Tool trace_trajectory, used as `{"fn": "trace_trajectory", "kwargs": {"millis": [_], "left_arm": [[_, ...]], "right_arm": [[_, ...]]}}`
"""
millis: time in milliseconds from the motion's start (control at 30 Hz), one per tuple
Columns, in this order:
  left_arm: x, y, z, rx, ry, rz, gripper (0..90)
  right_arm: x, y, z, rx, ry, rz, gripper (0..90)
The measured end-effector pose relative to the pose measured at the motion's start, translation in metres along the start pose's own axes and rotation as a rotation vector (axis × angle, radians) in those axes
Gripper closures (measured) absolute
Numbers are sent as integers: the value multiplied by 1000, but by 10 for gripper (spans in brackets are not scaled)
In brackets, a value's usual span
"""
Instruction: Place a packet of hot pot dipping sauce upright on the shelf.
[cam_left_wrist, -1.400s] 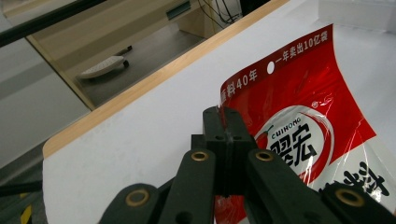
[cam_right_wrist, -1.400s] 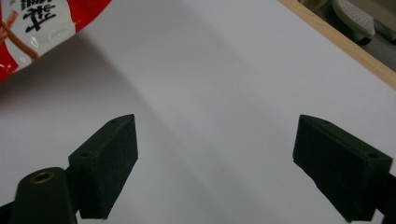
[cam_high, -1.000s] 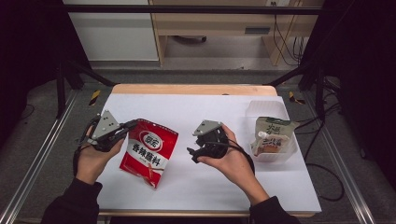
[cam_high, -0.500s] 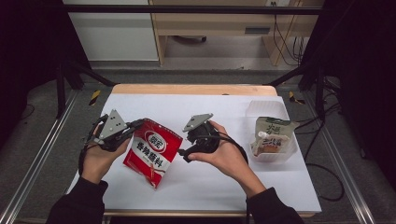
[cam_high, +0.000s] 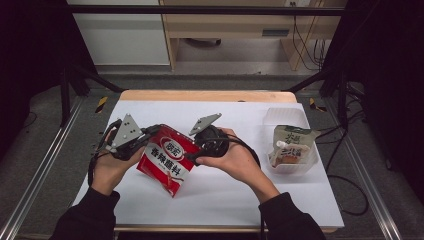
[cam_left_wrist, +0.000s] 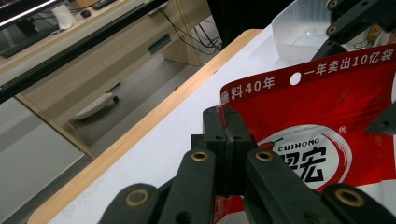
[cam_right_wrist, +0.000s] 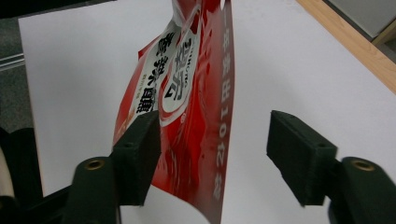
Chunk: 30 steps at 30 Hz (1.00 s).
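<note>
Red foil seasoning pouch with white Chinese lettering (cam_high: 167, 159) is held lifted over the white table surface (cam_high: 300, 200), between the 2 grippers. The left gripper (cam_left_wrist: 228, 140) is clamped on the pouch's upper-left corner, its jaws pressed together on the sealed edge beside the hang hole. The right gripper (cam_right_wrist: 219, 154) is positioned at the pouch's opposite edge with its jaws spread apart; the pouch passes edge-on between them, near the left-hand pad, and no grip is made there yet. The 1st grasp and the lift are judged complete; closure of the 2nd gripper and whatever follows remain to be done. A clear plastic tray (cam_high: 280, 117) holding a beige spouted pouch (cam_high: 290, 145) stands well apart at the right. The pouch's lower end is cut off in both gripper views, and contact between the pad and the foil cannot be confirmed.
</note>
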<state>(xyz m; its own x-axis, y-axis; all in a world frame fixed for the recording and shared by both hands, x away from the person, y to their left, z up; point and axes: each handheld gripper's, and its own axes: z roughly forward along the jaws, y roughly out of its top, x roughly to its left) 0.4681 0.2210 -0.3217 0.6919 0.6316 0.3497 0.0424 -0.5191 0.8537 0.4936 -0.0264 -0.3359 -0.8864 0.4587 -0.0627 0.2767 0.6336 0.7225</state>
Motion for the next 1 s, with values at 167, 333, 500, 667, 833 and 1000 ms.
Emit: {"fn": "trace_trajectory", "kwargs": {"millis": [167,333,500,667,833,1000], "left_arm": [[-2,3,1,-2,-6,6,900],[-2,2,0,3,-13,5,900],[0,-2,0,8,-37,-14,900],[4,-7,1,13,-53,-31,900],[10,-17,4,23,-44,-64,751],[11,-29,7,25,-39,-102,471]], "right_arm": [[-1,2,5,14,35,0,536],[-1,3,12,56,42,9,734],[-4,3,15,63,39,14,892],[-4,5,18,72,23,4,899],[-5,6,21,72,20,-3,900],[-7,7,23,81,-1,-9,900]]}}
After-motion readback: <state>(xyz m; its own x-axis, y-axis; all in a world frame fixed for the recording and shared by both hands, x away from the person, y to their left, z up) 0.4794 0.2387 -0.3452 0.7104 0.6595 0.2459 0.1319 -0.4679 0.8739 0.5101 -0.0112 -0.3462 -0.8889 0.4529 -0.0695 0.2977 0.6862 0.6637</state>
